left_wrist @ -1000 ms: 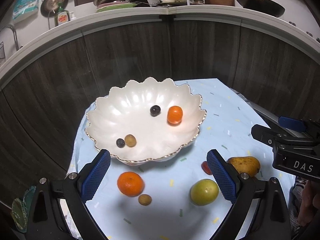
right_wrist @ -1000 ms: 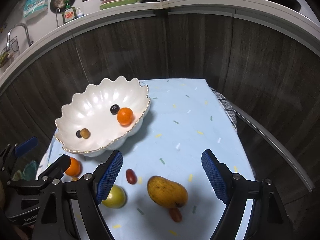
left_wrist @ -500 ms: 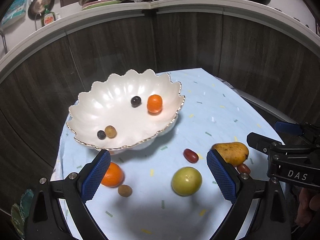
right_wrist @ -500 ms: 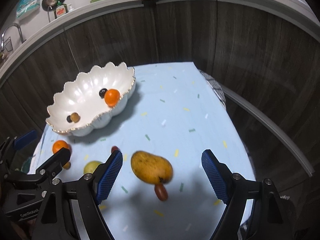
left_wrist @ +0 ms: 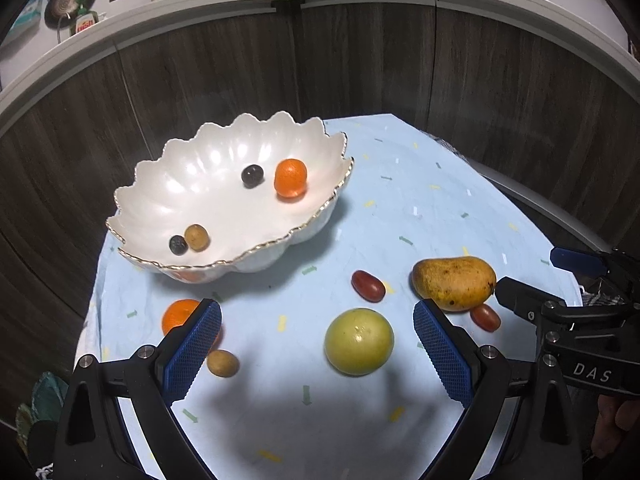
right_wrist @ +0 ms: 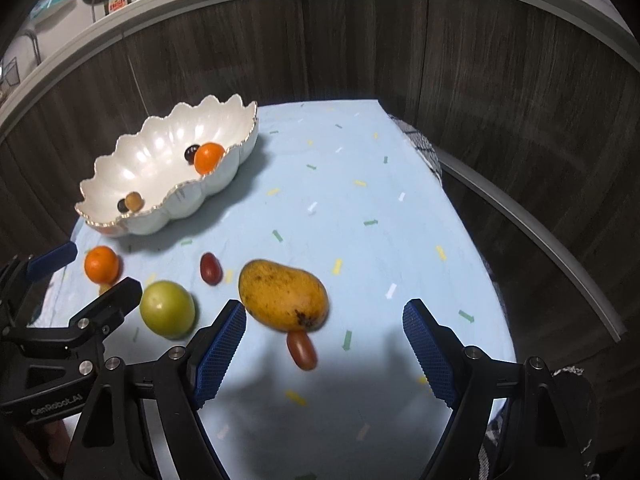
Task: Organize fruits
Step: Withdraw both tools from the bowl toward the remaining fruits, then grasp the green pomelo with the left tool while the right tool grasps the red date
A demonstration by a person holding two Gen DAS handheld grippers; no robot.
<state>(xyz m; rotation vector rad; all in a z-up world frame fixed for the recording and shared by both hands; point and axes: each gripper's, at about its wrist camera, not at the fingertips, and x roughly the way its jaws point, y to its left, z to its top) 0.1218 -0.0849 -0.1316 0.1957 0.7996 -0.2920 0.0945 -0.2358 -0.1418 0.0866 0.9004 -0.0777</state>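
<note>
A white scalloped bowl (left_wrist: 224,204) with a gold rim sits toward ten o'clock on the pale blue tablecloth (left_wrist: 420,200), holding a small orange (left_wrist: 291,179), two dark grapes (left_wrist: 251,175) and a tan round fruit (left_wrist: 197,237). On the cloth at the near side lie a mango (right_wrist: 283,295), a green round fruit (left_wrist: 359,341), two red grape tomatoes (left_wrist: 368,285), a second orange (left_wrist: 180,315) and another tan fruit (left_wrist: 223,363). The left gripper (left_wrist: 316,354) hangs over the cloth with jaws wide apart and empty, the green fruit at one o'clock between its pads. The right gripper (right_wrist: 324,354) is likewise spread and empty, the mango at eleven o'clock just ahead. A dark wood cabinet front (left_wrist: 360,64) curves behind.
</note>
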